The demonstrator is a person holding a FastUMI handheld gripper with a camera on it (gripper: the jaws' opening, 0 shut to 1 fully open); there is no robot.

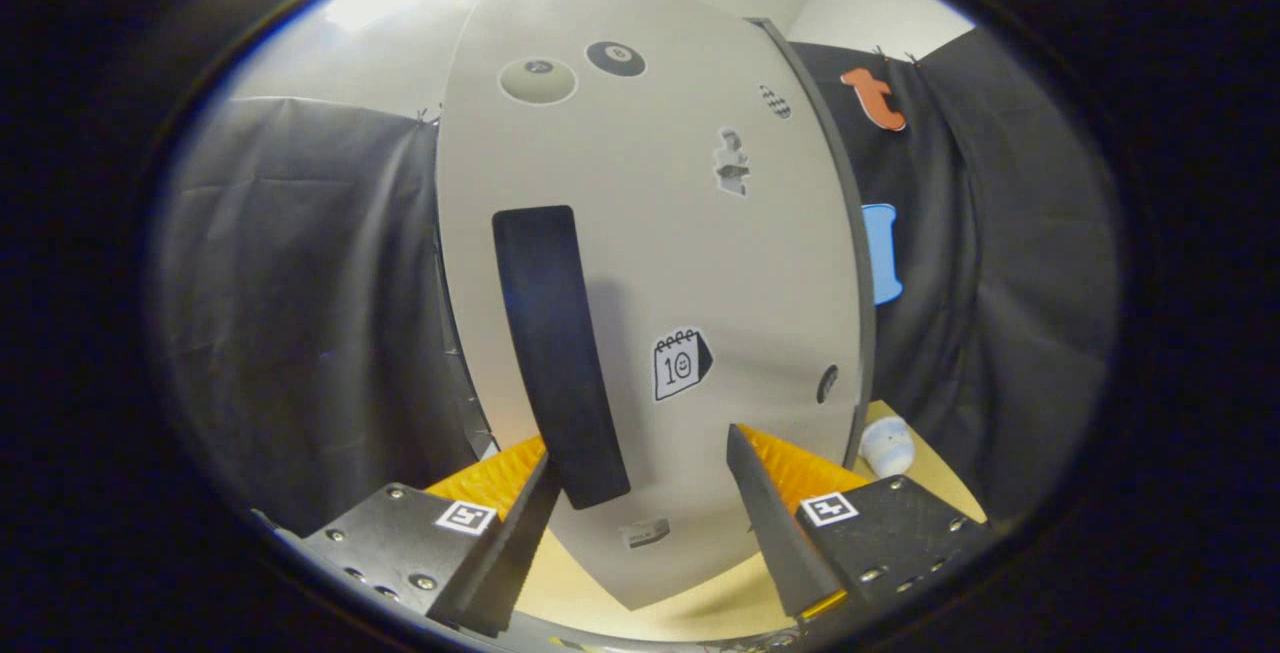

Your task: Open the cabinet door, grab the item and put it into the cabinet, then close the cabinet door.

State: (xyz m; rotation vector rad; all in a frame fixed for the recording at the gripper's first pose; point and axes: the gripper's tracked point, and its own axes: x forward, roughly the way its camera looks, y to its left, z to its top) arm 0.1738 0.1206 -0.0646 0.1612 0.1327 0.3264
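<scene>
On the pale counter [600, 593] I face the cabinet door [650, 233], seemingly shut, its dark handle [555, 353] just ahead of my spread, empty jaws; a small white item [888, 445] sits beside the cabinet, still to go inside.

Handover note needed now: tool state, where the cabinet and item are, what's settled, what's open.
Tool: fingers open, holding nothing, spread close in front of the cabinet door; the dark vertical handle has its lower end just ahead of the left finger.
Door: faces the tool; whether it is fully latched cannot be told.
Item: a small pale object sits on the tabletop beside the cabinet's right edge; if it is the item, it is outside.
This fits either approaching the handle to open, or a door just pushed shut. Check before moving.
</scene>
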